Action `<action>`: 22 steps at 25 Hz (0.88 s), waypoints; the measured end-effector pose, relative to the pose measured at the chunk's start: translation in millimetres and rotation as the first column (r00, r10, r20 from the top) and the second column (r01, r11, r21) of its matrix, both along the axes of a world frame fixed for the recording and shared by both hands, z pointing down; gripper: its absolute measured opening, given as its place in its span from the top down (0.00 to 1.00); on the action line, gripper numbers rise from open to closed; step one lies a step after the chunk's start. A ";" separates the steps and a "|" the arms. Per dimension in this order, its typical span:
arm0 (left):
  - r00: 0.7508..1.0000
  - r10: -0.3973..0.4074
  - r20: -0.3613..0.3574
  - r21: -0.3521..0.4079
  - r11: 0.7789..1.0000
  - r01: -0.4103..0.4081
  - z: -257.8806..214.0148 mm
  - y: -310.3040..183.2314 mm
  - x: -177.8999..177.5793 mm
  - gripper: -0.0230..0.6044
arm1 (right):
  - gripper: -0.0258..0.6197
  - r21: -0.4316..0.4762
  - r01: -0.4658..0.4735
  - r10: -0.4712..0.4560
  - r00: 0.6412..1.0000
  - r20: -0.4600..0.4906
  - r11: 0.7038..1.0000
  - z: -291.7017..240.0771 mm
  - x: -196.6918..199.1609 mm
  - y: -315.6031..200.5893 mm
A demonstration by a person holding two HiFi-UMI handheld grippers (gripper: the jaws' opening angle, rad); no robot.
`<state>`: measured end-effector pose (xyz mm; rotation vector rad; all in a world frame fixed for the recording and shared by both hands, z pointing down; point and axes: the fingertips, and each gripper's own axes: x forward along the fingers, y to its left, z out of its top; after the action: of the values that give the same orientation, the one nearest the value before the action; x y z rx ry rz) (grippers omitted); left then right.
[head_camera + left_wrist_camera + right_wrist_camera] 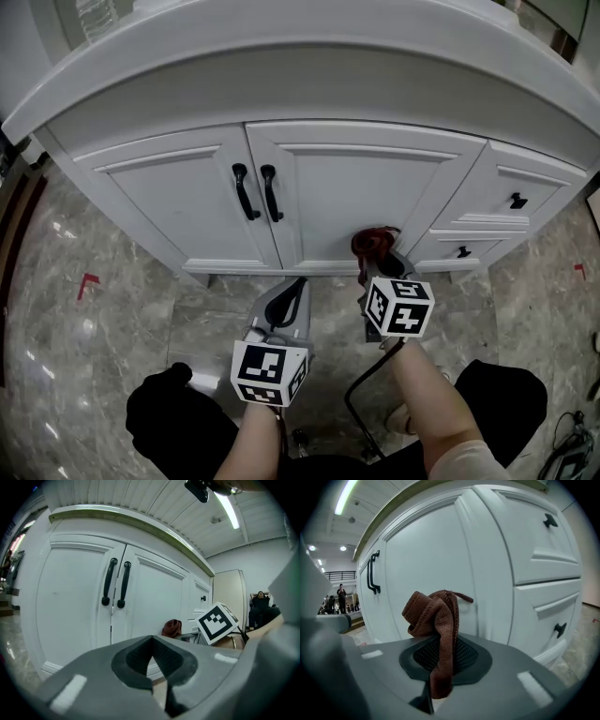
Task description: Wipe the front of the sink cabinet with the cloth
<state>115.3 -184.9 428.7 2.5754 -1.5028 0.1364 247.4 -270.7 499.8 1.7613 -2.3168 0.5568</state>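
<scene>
The white sink cabinet (319, 187) fills the upper head view, with two doors carrying black handles (256, 192) and drawers at the right. My right gripper (375, 261) is shut on a bunched brown cloth (371, 243) held close to the lower right corner of the right door. In the right gripper view the cloth (436, 616) sticks up from the shut jaws in front of that door (440, 564). My left gripper (292, 292) hangs lower, over the floor, shut and with nothing in it; its view faces the doors (84, 597) and shows the cloth (172, 627) at the right.
Grey marble floor (112, 319) spreads around the cabinet's base. A red tape mark (87, 283) lies on the floor at left. Two drawers with black knobs (517, 201) sit right of the doors. A black cable (361, 394) trails by my right arm.
</scene>
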 end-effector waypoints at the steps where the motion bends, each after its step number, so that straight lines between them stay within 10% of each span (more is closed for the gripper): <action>1: 1.000 0.003 0.001 -0.005 1.000 -0.003 1.3 0.3 2.8 0.96 | 0.84 -0.004 -0.016 0.016 1.000 0.009 1.000 -1.2 8.8 0.3; 14: 1.000 0.018 -0.002 -0.016 1.000 -0.018 5.2 0.2 16.6 0.96 | 0.84 -0.028 -0.203 0.204 0.978 0.030 0.979 -6.9 93.9 14.4; 22: 0.998 -0.055 0.011 -0.027 0.998 0.055 9.6 4.2 -21.3 0.96 | 0.84 -0.054 -0.023 0.026 0.998 0.048 0.998 20.0 -10.2 20.0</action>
<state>94.0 -180.6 438.4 2.5140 -1.5625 0.1631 237.2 -250.6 519.8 1.7734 -2.2926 0.6674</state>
